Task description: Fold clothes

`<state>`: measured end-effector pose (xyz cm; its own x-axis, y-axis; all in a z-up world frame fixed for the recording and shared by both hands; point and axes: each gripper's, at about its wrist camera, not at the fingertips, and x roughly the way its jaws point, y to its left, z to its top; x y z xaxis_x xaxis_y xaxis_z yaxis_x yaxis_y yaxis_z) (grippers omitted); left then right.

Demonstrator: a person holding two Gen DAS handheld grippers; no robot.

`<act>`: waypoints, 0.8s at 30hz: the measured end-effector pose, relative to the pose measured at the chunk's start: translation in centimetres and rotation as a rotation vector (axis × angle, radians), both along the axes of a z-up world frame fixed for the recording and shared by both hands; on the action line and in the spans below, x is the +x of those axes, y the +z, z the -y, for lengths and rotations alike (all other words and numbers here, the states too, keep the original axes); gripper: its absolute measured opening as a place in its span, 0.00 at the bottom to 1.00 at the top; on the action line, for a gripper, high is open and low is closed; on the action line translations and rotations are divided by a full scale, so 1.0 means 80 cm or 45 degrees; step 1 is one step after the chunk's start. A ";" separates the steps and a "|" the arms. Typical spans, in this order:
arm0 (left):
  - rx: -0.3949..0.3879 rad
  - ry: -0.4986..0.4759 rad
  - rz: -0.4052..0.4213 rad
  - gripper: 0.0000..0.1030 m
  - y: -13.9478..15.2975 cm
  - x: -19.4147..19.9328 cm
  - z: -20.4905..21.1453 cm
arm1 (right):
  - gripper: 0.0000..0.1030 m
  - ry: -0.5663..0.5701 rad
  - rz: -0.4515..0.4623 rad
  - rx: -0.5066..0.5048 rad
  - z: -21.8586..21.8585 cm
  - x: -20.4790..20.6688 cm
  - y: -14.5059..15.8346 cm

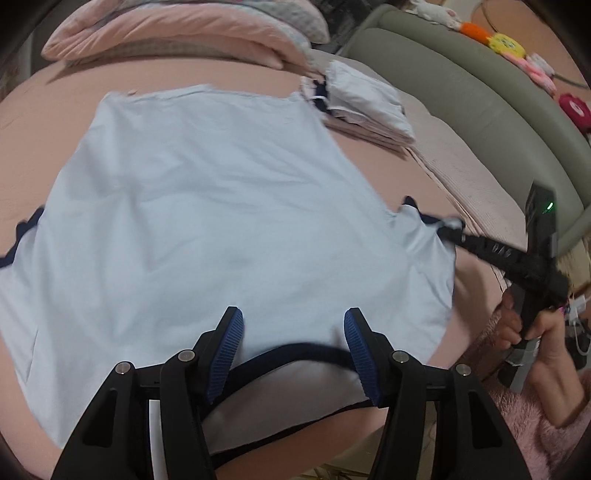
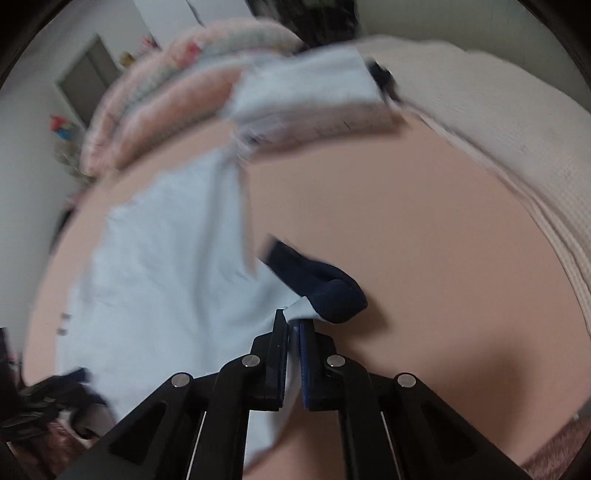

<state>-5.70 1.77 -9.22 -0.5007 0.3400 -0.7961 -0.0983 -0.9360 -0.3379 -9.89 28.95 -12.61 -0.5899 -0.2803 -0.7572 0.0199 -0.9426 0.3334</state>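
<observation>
A light blue T-shirt with navy trim lies spread flat on the pink bed. My left gripper is open, hovering over the shirt's navy collar at its near edge, touching nothing. My right gripper is shut on the shirt's right sleeve, by its navy cuff, and it lifts the sleeve a little. In the left wrist view the right gripper shows at the right, pinching the sleeve tip. The right wrist view is blurred.
A stack of folded clothes lies on the bed beyond the shirt, also in the right wrist view. Pink pillows lie at the far side. A grey-green headboard with toys runs along the right.
</observation>
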 end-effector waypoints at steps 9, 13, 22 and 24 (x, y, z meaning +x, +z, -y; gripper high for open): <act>0.029 -0.038 0.028 0.53 0.001 -0.021 -0.025 | 0.23 0.522 0.055 -0.034 0.084 0.012 0.004; 0.172 -0.062 0.072 0.53 -0.004 -0.045 -0.035 | 0.28 0.350 0.011 -0.099 0.045 0.020 0.009; 0.082 -0.143 0.095 0.04 -0.017 -0.067 -0.095 | 0.36 0.213 0.179 -0.073 0.020 0.002 -0.024; -0.017 -0.139 0.074 0.04 -0.015 -0.067 -0.102 | 0.36 0.253 0.188 -0.040 0.031 0.004 -0.028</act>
